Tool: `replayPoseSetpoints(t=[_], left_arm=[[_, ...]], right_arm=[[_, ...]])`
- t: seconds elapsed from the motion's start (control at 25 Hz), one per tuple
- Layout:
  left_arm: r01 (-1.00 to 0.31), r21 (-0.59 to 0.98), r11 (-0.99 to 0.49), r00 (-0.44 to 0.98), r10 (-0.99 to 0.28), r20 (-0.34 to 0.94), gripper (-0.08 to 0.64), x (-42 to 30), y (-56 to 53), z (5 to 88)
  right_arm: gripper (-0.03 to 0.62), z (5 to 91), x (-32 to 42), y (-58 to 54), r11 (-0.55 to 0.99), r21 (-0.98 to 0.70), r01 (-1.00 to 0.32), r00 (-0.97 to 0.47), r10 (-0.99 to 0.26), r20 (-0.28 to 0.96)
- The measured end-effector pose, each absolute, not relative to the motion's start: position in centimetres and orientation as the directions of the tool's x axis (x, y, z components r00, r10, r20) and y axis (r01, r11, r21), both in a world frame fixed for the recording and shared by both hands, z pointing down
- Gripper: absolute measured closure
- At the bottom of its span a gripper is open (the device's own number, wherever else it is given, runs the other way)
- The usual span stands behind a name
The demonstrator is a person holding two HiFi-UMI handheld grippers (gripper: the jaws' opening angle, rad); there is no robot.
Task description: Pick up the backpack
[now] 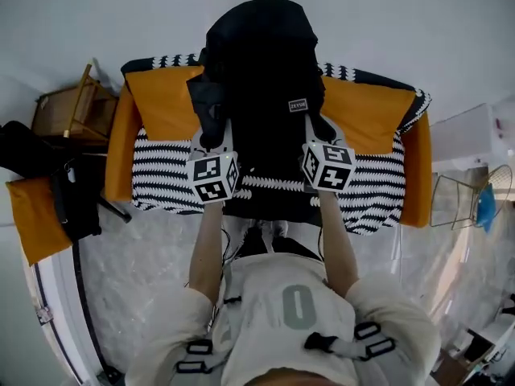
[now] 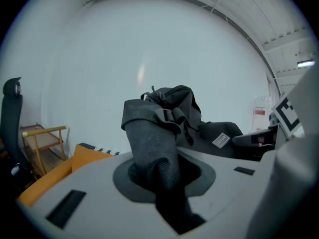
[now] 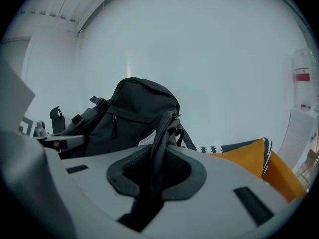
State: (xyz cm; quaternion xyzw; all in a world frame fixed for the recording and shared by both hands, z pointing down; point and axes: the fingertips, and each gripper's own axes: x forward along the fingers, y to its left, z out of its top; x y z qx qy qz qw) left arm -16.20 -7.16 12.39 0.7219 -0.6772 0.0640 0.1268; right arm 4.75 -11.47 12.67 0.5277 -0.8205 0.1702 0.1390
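The black fabric backpack (image 1: 257,63) sits straight ahead of the person, over the middle of the orange sofa (image 1: 366,115) draped with a black-and-white zigzag throw (image 1: 165,175). Its strapped back faces the person, and its long axis runs away from them in the head view, so it stands roughly upright in the gripper views.

The left gripper (image 1: 214,131) is clamped on the broad padded left shoulder strap (image 2: 149,143), which fills the gap between its jaws. The right gripper (image 1: 311,125) pinches the thinner edge of the right shoulder strap (image 3: 160,141) the same way.

Both grippers sit side by side at the pack's near face, one per strap and neither nearer than the other. The pack's body lies just beyond and between them. It looks carried by the straps, so any further lift probably needs both hands level to keep it from tipping sideways.
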Motion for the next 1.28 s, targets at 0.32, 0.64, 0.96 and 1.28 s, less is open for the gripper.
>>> replayPoseSetpoints(t=[0.32,0.64,0.96,1.28], left_arm=[[-0.996,0.074,-0.042,0.052,-0.989,0.139,0.466,-15.2,-3.0,4.4],[-0.995,0.069,-0.078,0.084,-0.992,0.093,0.466,-13.7,-0.9,1.6],[-0.994,0.028,-0.107,0.109,-0.992,0.063,0.466,-13.1,-0.2,1.1],[-0.992,0.015,-0.124,0.124,-0.992,0.031,0.466,-13.3,-0.1,0.4]], right_arm=[[0.522,4.7,5.7,-7.8,0.438,-0.132,-0.890,-0.457,-0.850,0.264],[0.520,2.0,7.4,-5.1,0.442,-0.129,-0.888,-0.459,-0.870,0.181],[0.522,2.1,7.9,-4.0,0.421,-0.145,-0.895,-0.442,-0.880,0.174],[0.522,1.4,7.8,-3.7,0.409,-0.150,-0.900,-0.430,-0.891,0.149]])
